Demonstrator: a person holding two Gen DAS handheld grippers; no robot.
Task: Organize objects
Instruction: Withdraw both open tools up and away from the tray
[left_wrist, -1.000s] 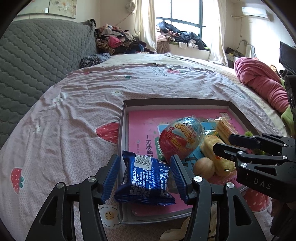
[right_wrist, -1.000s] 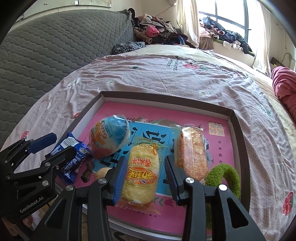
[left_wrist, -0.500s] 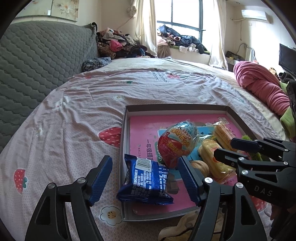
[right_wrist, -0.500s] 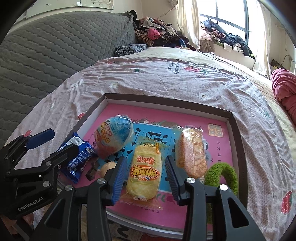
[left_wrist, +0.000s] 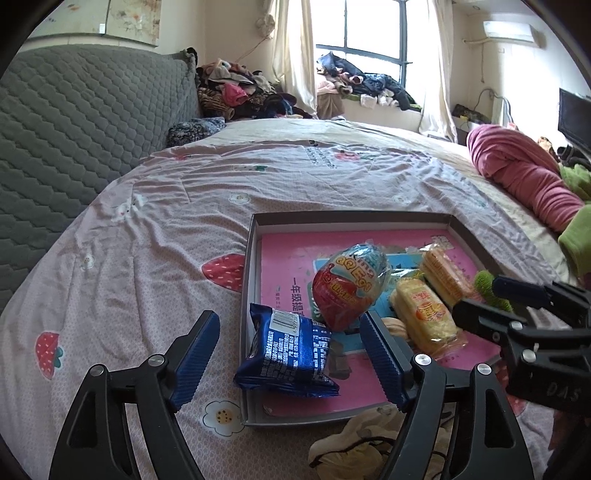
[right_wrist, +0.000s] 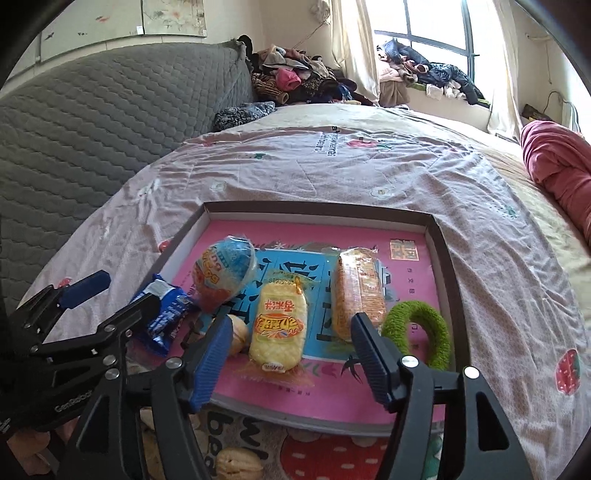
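A shallow box (left_wrist: 255, 236) (right_wrist: 441, 236) with a pink book inside lies on the bed. A blue snack packet (left_wrist: 290, 354) (right_wrist: 162, 317) rests on its near left rim. A red-and-blue egg toy (left_wrist: 349, 286) (right_wrist: 225, 273), a yellow cake packet (left_wrist: 423, 314) (right_wrist: 279, 317), an orange wafer packet (left_wrist: 445, 273) (right_wrist: 360, 291), a green fuzzy ring (right_wrist: 417, 336) and a walnut (right_wrist: 238, 334) lie in the box. My left gripper (left_wrist: 291, 362) is open, straddling the blue packet without touching it. My right gripper (right_wrist: 291, 363) is open in front of the yellow packet.
The strawberry-print bedsheet (left_wrist: 155, 236) spreads left and far. A grey quilted headboard (left_wrist: 74, 118) stands at left. A rolled pink blanket (left_wrist: 524, 177) lies at right. Clothes pile (left_wrist: 240, 92) lies by the window. A walnut-like object (right_wrist: 236, 461) lies on cloth below the box.
My left gripper opened, let go of the blue packet and drew back. My right gripper opened off the yellow cake packet and drew back too.
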